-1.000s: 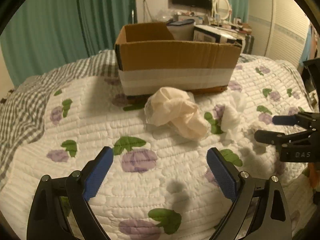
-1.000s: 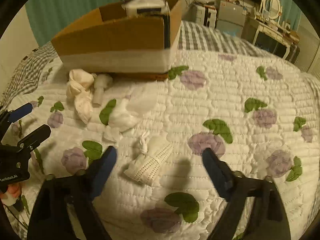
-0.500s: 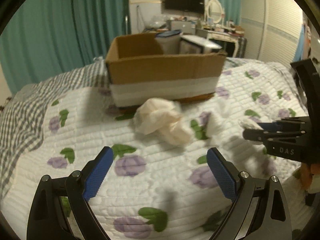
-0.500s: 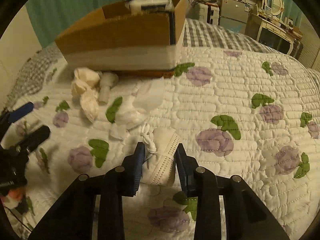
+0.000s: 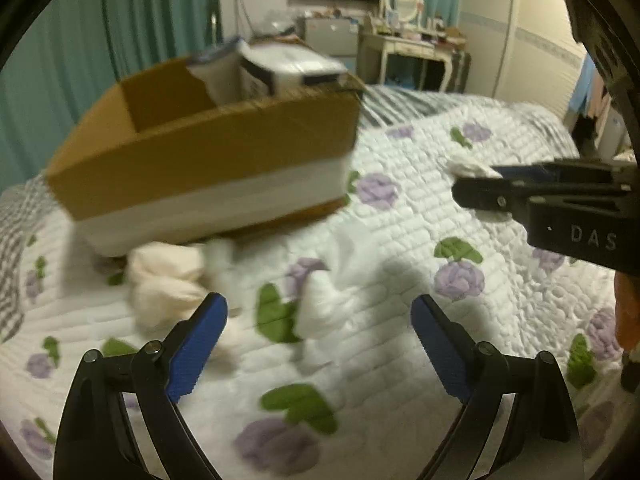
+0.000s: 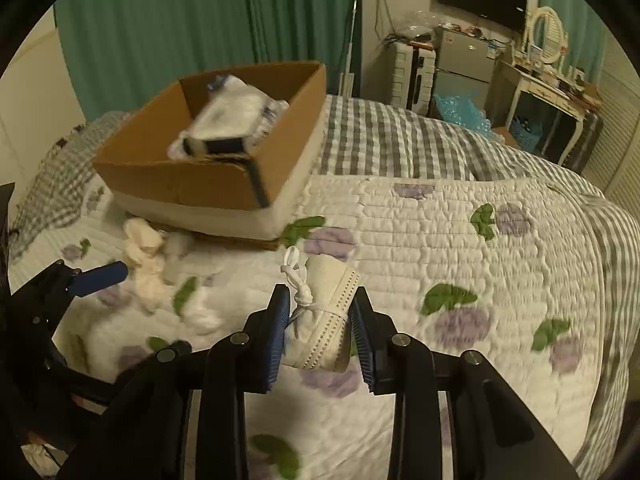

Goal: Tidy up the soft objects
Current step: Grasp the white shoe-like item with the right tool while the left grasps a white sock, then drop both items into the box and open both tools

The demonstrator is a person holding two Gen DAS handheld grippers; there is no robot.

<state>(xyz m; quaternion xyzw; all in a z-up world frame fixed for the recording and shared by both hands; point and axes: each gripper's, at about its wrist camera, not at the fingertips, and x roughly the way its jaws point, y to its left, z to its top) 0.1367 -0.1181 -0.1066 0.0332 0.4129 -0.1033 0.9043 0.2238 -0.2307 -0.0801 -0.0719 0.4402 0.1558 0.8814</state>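
Two grippers: right gripper jaws clamp a white mask bundle above the bed, near the cardboard box; left gripper jaws wide, holding nothing.

The right hand-held gripper has its two blue-padded fingers drawn in close, pinching a rolled white bundle between the pads, one pad pressed to each side of it. The bundle juts forward past the fingertips, clear of the bed beneath. The left hand-held gripper has its fingers spread wide apart with nothing between the pads, and its tips are low over the bed. Seen from the left wrist, the right gripper reaches in from the right edge, ahead of and above the left one's fingers.
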